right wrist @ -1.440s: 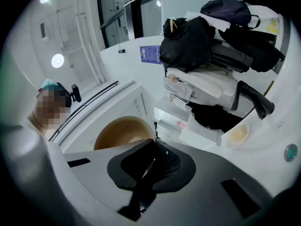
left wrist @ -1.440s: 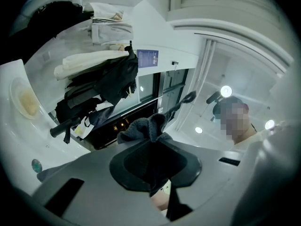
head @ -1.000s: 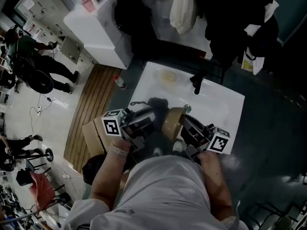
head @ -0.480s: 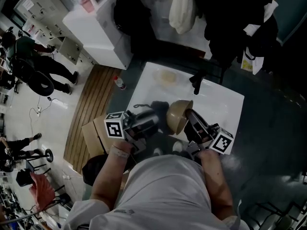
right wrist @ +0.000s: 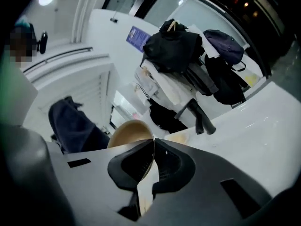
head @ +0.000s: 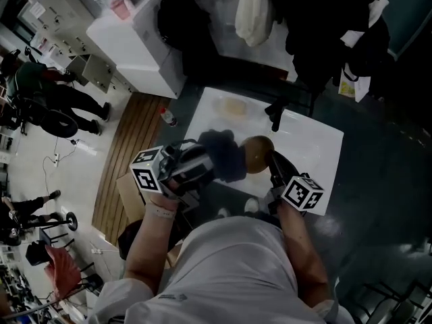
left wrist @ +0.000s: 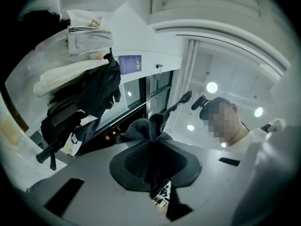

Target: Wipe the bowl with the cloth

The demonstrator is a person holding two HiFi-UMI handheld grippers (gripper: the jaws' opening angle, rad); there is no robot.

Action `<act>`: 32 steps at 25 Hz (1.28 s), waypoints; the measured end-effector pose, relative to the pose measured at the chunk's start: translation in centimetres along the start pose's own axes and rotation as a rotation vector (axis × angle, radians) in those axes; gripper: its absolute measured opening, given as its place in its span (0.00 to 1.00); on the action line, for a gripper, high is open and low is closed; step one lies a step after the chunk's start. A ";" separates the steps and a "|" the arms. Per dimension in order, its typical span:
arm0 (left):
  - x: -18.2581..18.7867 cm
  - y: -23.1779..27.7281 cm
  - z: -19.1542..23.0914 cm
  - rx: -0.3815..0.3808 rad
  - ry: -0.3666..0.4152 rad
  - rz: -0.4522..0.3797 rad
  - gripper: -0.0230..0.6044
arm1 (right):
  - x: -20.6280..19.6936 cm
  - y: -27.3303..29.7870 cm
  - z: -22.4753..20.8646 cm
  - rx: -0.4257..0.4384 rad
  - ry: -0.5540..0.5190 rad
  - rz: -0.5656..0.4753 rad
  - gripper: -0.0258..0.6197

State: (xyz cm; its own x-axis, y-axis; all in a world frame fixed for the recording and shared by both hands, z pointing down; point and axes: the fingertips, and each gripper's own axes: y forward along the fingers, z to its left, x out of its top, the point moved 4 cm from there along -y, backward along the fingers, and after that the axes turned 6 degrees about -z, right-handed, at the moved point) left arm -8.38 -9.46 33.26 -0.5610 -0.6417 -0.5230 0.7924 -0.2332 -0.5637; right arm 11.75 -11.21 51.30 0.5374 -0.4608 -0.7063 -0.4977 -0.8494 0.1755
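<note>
A tan bowl (head: 258,154) is held tilted in the air over the white table (head: 317,144). My right gripper (head: 274,160) is shut on its rim; in the right gripper view the rim runs between the jaws of the right gripper (right wrist: 151,160) and the bowl (right wrist: 129,132) rises behind them. My left gripper (head: 204,164) is shut on a dark cloth (head: 223,155), which lies against the bowl's left side. A bunch of that cloth (left wrist: 143,128) sticks out past the left gripper (left wrist: 151,161). The cloth (right wrist: 70,126) also hangs left of the bowl.
A black tap-like fitting (head: 275,117) stands at the table's far side, with a yellowish pad (head: 233,106) to its left. A small bottle (head: 169,117) sits on the floor by wooden slats (head: 128,157). Dark bags and clothes (head: 324,25) hang behind. People (head: 47,93) stand at far left.
My left gripper has carried the cloth up and to the right until it meets the bowl. The right gripper has raised and turned the bowl a little.
</note>
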 end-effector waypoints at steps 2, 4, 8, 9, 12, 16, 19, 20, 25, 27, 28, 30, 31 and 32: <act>0.3 1.1 -0.4 -0.023 0.018 0.007 0.11 | -1.2 0.3 -0.2 -0.046 -0.041 0.048 0.09; -0.1 1.8 0.0 -0.010 0.031 0.028 0.11 | -1.8 0.6 0.0 -0.061 -0.035 0.070 0.09; -2.4 1.7 3.5 0.201 0.123 0.136 0.11 | -1.6 0.7 0.7 -0.072 -0.011 0.076 0.09; -3.1 1.3 4.5 0.272 0.166 0.178 0.11 | -1.4 0.7 0.8 -0.080 -0.013 0.074 0.09; -5.5 0.1 7.1 0.476 0.337 0.346 0.12 | -1.0 0.4 0.8 -0.110 -0.030 0.057 0.09; -8.3 -1.2 9.3 0.662 0.483 0.537 0.12 | 0.1 0.0 1.1 -0.154 -0.113 0.002 0.09; -9.7 -1.6 10.3 0.714 0.416 0.545 0.12 | 1.0 0.0 2.1 -0.160 -0.242 -0.036 0.09; -10.0 -1.6 10.5 0.720 0.382 0.535 0.12 | 1.2 0.1 2.5 -0.156 -0.288 -0.044 0.09; -10.5 -1.6 11.5 0.751 0.274 0.463 0.11 | 1.6 0.4 5.6 -0.098 -0.526 -0.055 0.09; -9.9 -1.5 11.6 0.764 0.237 0.402 0.11 | 1.6 0.5 6.8 -0.074 -0.626 -0.055 0.09; -9.5 -1.4 11.7 0.768 0.216 0.363 0.11 | 1.6 0.5 7.2 -0.064 -0.675 -0.056 0.09; -8.6 -1.4 11.8 0.765 0.170 0.281 0.11 | 1.6 0.6 8.1 -0.046 -0.769 -0.062 0.09; -8.2 -1.3 11.8 0.758 0.147 0.243 0.11 | 1.6 0.6 8.5 -0.039 -0.812 -0.069 0.09; -7.9 -1.3 11.7 0.749 0.125 0.210 0.11 | 1.7 0.6 8.9 -0.033 -0.855 -0.080 0.09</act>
State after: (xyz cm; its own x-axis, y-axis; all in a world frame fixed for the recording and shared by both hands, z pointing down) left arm -2.18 -12.66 45.58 -0.3691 -0.6504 -0.6639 0.8104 -0.5749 0.1128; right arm 6.29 -10.17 44.09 -0.1340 -0.0587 -0.9892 -0.4527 -0.8843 0.1138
